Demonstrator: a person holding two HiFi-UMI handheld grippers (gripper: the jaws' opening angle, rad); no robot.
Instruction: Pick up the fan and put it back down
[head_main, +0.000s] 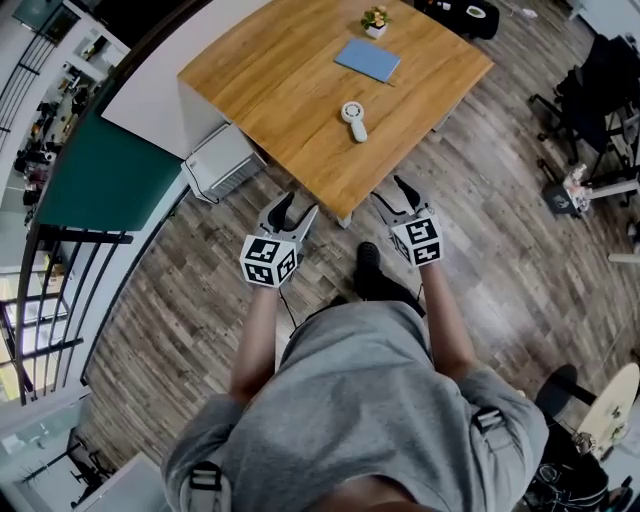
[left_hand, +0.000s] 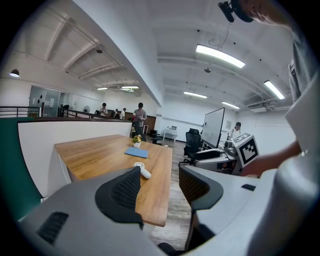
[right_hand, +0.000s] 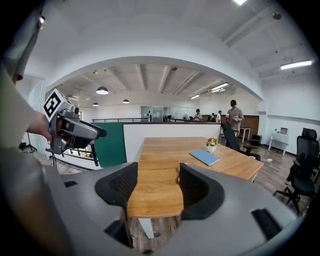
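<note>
A small white hand-held fan lies flat near the front of a wooden table. In the head view both grippers hover over the floor just short of the table's near edge. My left gripper is open and empty, and so is my right gripper. In the left gripper view the fan shows just past the left jaw of the open gripper. The right gripper view shows open jaws over the table; the fan is hidden there.
A blue notebook and a small potted plant sit further back on the table. A white cabinet stands under its left side. Office chairs are at the right, a railing at the left. People stand far off.
</note>
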